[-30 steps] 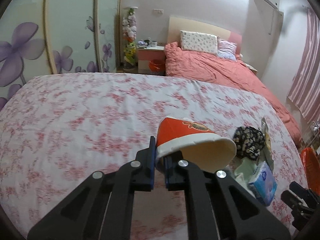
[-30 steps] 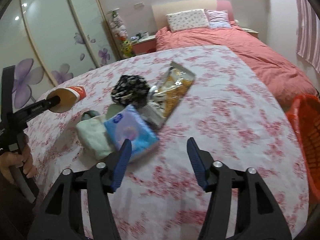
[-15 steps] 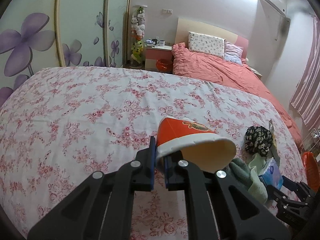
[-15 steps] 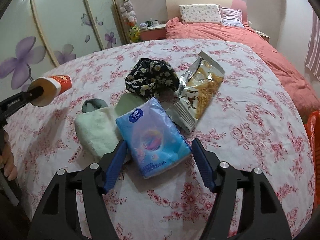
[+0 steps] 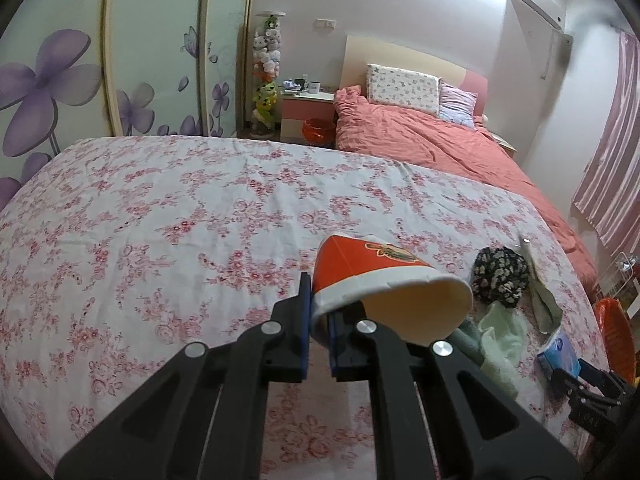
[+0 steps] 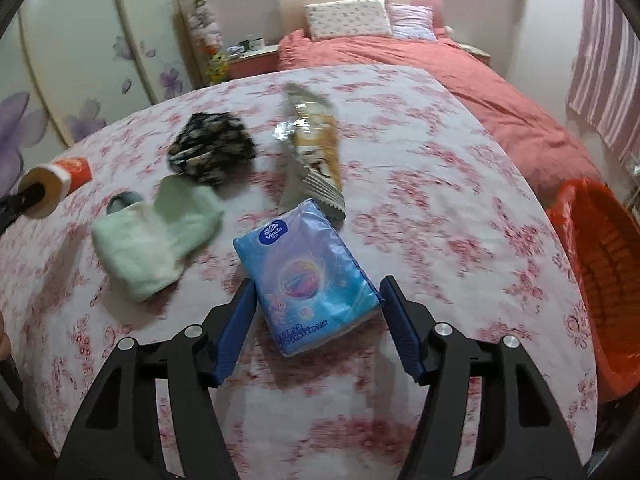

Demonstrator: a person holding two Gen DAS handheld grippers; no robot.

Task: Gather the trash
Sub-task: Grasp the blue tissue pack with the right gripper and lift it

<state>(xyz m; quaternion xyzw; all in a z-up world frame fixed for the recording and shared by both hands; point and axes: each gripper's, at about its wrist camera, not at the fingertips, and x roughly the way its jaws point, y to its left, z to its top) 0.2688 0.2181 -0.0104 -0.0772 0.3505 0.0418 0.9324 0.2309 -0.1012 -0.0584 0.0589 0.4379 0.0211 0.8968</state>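
we keep the left gripper [image 5: 318, 330] clamped on the rim of 1 red paper cup [image 5: 380, 284], tilted, ready for the orange bin [image 6: 600, 248]. the right gripper [image 6: 318, 320] straddles 1 blue tissue pack [image 6: 304, 268], jaws apart, not pressing. on the bedspread [image 6: 420, 184] we count 1 snack wrapper [image 6: 316, 148], 1 green cloth [image 6: 156, 232], 1 floral cloth [image 6: 212, 148].
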